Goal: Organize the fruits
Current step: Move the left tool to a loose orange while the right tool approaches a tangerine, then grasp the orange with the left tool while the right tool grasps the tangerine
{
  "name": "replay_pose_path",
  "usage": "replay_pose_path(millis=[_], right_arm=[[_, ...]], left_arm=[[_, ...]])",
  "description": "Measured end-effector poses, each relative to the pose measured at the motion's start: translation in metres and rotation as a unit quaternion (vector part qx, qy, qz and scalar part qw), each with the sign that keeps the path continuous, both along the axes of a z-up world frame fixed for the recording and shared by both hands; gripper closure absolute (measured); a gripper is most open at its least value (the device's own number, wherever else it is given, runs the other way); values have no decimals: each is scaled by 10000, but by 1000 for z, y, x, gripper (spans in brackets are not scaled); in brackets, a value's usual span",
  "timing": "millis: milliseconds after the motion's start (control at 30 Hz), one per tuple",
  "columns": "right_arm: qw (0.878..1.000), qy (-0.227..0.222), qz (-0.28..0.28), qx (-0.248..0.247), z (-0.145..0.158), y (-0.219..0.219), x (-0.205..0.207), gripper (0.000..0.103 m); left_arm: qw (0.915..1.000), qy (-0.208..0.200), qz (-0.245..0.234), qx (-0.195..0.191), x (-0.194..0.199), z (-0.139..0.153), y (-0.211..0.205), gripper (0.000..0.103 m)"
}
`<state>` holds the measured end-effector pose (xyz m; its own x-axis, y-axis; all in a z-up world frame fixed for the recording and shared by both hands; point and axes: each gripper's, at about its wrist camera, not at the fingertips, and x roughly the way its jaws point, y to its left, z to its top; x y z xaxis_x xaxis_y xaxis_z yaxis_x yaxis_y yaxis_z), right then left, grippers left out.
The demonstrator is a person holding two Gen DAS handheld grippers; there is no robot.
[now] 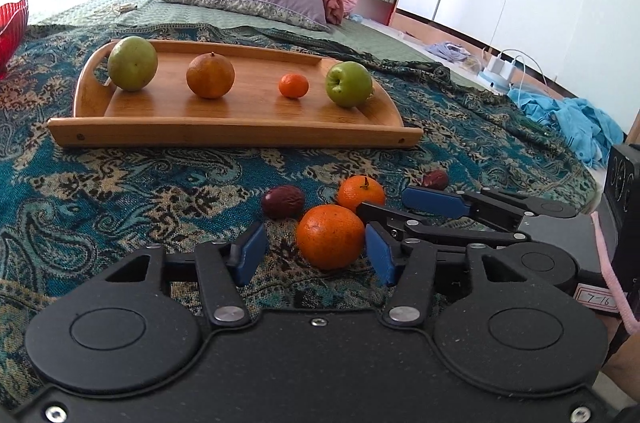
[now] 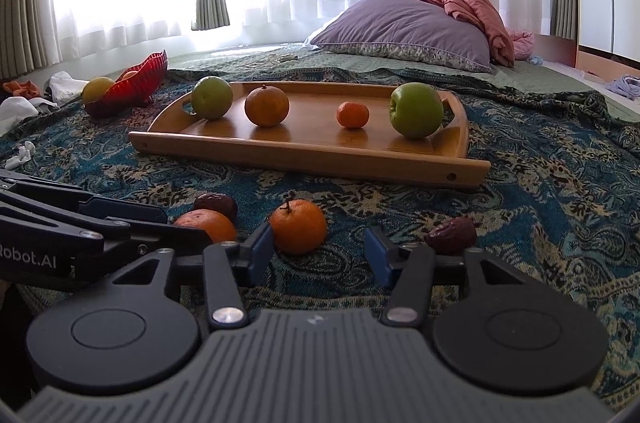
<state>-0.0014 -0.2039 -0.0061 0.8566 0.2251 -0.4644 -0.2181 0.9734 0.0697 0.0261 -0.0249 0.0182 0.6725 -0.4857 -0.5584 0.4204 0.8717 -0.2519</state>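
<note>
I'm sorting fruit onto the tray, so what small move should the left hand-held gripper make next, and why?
Probably slide the left hand-held gripper slightly forward and close it on the near orange. The orange sits between its blue pads with gaps either side, so nothing is gripped yet, and the tray beyond has room.

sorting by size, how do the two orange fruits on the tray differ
The larger orange is a dull brownish orange, with a stem nub on top; the small mandarin is bright orange and far smaller. The larger orange sits left of centre on the wooden tray, the small mandarin right of centre. Both are round, standing free.
</note>
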Motion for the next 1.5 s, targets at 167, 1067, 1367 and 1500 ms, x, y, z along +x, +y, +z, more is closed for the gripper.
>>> replay_pose_path(millis=[167, 1067, 1367, 1500], right_arm=[[9999, 21, 22, 132, 0, -3, 1, 45], [9992, -53, 63, 388, 1, -1, 0, 58], [9998, -31, -96, 168, 0, 11, 5, 69], [9996, -95, -201, 196, 3, 12, 5, 70]], left_arm=[[9994, 165, -13, -294, 5, -1, 4, 52], [9995, -96, 233, -213, 0, 3, 2, 68], [9982, -313, 498, -94, 9, 11, 11, 68], [9975, -387, 590, -48, 15, 14, 13, 68]])
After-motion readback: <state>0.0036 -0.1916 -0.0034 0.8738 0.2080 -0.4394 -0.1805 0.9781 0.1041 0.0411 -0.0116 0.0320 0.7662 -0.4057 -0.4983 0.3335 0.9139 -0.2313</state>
